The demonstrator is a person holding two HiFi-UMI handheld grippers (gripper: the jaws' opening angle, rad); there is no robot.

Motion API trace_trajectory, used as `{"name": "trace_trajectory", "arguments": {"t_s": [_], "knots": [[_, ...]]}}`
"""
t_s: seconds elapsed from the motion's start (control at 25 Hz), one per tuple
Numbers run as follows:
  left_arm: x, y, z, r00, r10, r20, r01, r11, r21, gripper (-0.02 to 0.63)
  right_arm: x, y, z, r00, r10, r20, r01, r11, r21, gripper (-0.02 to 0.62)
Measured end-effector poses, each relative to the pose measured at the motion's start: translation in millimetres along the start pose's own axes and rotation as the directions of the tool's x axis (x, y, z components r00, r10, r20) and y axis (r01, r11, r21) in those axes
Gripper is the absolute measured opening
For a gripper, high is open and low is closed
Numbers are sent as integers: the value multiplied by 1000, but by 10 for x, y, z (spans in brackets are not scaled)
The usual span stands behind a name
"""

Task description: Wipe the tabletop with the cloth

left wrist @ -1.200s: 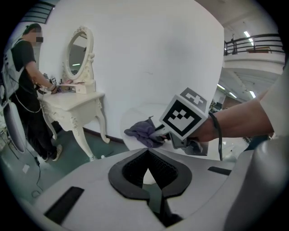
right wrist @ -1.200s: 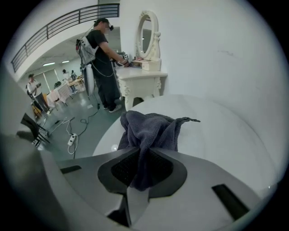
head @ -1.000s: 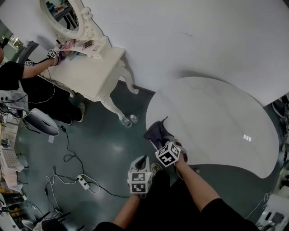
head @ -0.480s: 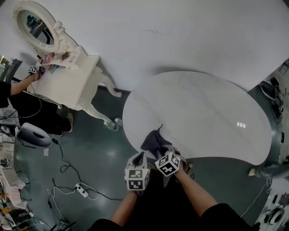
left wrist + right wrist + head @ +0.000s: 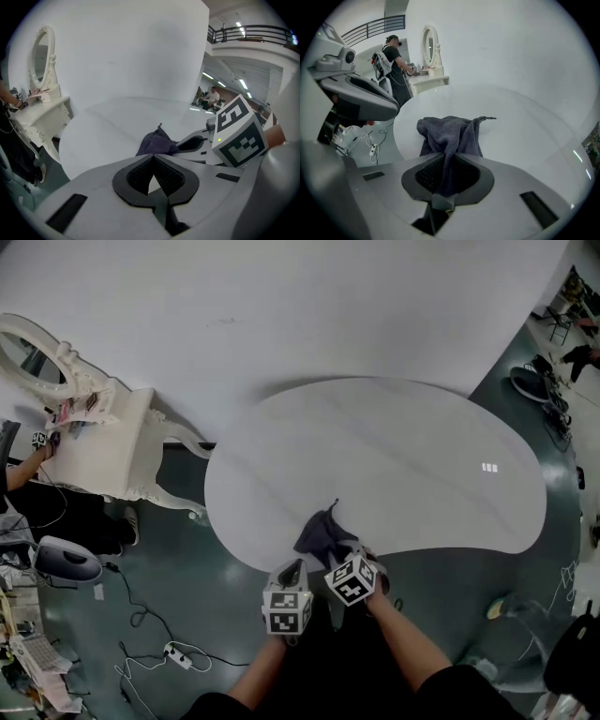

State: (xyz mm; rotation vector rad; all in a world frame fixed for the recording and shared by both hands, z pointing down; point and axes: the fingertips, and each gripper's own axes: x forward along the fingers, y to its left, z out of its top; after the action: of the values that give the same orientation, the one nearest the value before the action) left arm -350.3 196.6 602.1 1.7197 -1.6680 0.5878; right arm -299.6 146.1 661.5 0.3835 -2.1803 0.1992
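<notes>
A dark grey cloth (image 5: pixel 322 533) (image 5: pixel 451 133) (image 5: pixel 156 142) lies bunched on the near edge of the white rounded tabletop (image 5: pixel 403 465). My right gripper (image 5: pixel 343 557) (image 5: pixel 449 159) is shut on the cloth's near end, and the fabric runs up between its jaws. My left gripper (image 5: pixel 291 570) (image 5: pixel 153 161) hovers just left of it at the table's edge, jaws closed together with nothing between them.
A white dressing table with an oval mirror (image 5: pixel 89 442) stands at the far left, where another person (image 5: pixel 396 65) works. Cables and a power strip (image 5: pixel 176 654) lie on the dark floor. A white wall (image 5: pixel 281 306) backs the table.
The head view has swung so the tabletop now sits centred ahead. Both grippers kept their place at the table's near edge, the right still holding the cloth.
</notes>
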Motion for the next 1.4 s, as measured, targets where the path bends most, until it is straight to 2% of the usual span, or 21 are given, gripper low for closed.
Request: {"name": "trace_trajectory", "arguments": {"t_s": [0.48, 0.88, 1.2, 1.4], "knots": [[441, -841, 132, 996, -80, -40, 83, 992, 96, 6, -432, -681, -542, 998, -60, 9, 58, 987, 148, 43], [746, -1613, 270, 987, -145, -62, 154, 972, 176, 6, -783, -1261, -1052, 993, -117, 21, 109, 965, 239, 43], [938, -2326, 307, 982, -169, -83, 182, 963, 198, 6, -1147, -1683, -1498, 991, -130, 44, 111, 950, 291, 43], [940, -2576, 346, 980, -173, -97, 190, 959, 210, 6, -1316, -1876, -1707, 990, -137, 40, 117, 939, 324, 43]]}}
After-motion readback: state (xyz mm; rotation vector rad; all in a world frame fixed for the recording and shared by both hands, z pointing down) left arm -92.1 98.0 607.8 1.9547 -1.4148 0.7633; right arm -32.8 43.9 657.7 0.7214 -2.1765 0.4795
